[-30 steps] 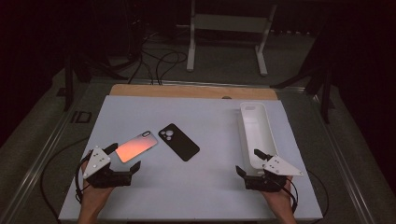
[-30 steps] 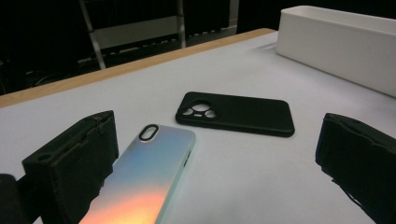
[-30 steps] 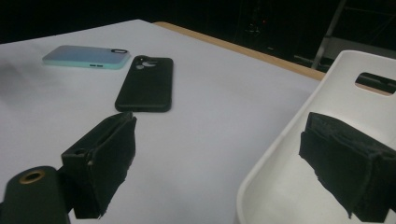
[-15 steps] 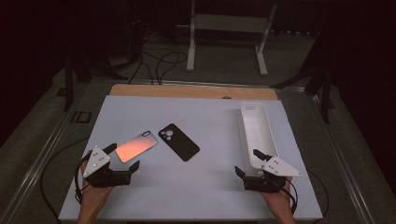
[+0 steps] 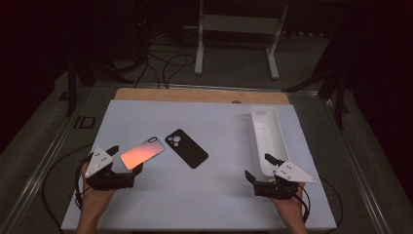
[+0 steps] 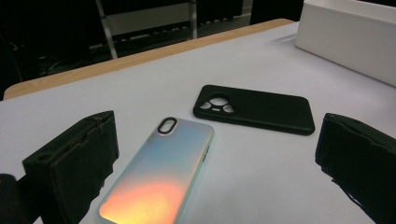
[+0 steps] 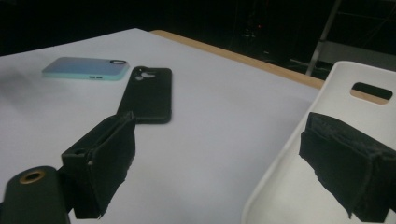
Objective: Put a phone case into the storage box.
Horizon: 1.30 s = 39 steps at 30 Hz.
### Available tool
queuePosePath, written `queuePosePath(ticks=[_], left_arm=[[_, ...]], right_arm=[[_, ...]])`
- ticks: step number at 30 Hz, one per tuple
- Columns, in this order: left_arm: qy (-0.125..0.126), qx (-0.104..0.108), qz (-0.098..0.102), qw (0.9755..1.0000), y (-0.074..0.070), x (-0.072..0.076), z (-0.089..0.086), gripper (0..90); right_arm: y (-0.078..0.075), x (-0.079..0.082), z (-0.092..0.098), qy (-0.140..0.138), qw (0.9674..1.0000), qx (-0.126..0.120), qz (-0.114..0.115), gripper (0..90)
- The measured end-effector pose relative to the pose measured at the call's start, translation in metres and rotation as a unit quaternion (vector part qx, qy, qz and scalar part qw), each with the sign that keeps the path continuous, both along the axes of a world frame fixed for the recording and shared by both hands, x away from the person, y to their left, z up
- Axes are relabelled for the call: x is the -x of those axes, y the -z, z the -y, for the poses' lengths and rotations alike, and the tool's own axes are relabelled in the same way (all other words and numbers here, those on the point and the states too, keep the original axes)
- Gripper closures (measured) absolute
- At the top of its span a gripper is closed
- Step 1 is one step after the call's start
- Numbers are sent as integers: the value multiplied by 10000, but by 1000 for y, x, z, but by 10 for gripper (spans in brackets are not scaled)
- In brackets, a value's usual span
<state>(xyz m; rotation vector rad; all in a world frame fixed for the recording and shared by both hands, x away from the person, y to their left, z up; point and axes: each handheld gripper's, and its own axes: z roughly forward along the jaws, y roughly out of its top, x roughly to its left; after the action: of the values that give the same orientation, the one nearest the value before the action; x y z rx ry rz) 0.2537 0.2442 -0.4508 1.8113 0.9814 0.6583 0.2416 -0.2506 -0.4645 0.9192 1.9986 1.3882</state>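
An iridescent phone case (image 5: 142,152) lies back up on the white table, glowing orange at its near end. Just right of it is a black phone case (image 5: 186,148). My left gripper (image 5: 125,160) stands open at the front left. The near end of the iridescent case (image 6: 163,177) lies between its jaws, with the black case (image 6: 254,108) beyond. My right gripper (image 5: 260,168) is open at the front right, by the near end of a long white tray (image 5: 268,139). Its jaws straddle the tray's (image 7: 289,186) left wall. Farther off lie the black case (image 7: 147,95) and the iridescent case (image 7: 86,68).
The white table sheet (image 5: 219,195) has a wooden strip (image 5: 199,95) along its far edge. Cables (image 5: 165,63) and a metal stand (image 5: 238,29) are on the dark floor behind. A corner of the tray (image 6: 350,37) shows in the left gripper view.
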Motion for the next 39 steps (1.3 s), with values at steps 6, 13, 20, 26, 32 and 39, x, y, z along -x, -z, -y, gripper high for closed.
queuePosePath(ticks=[6,13,20,26,32,39], left_arm=[[-45,-146,-108,9998,-4,-12,-4,0],[-131,-85,-226,9996,-7,-27,-10,0],[-252,-149,-308,9991,0,-43,-14,0],[-392,-189,-390,9983,5,-55,-18,0],[-412,-268,-559,9972,7,-66,-20,0],[-436,-394,-729,9956,10,-76,-19,1]], right_arm=[[2,-2,-3,-38,9999,93,-11,105],[1,-1,-2,-18,10000,79,10,105],[0,-2,-4,-12,9999,160,26,104],[-1,-1,-4,-19,9998,196,60,104],[-2,-3,-3,-15,9999,166,32,105],[-3,-5,-3,-42,9998,211,38,105]])
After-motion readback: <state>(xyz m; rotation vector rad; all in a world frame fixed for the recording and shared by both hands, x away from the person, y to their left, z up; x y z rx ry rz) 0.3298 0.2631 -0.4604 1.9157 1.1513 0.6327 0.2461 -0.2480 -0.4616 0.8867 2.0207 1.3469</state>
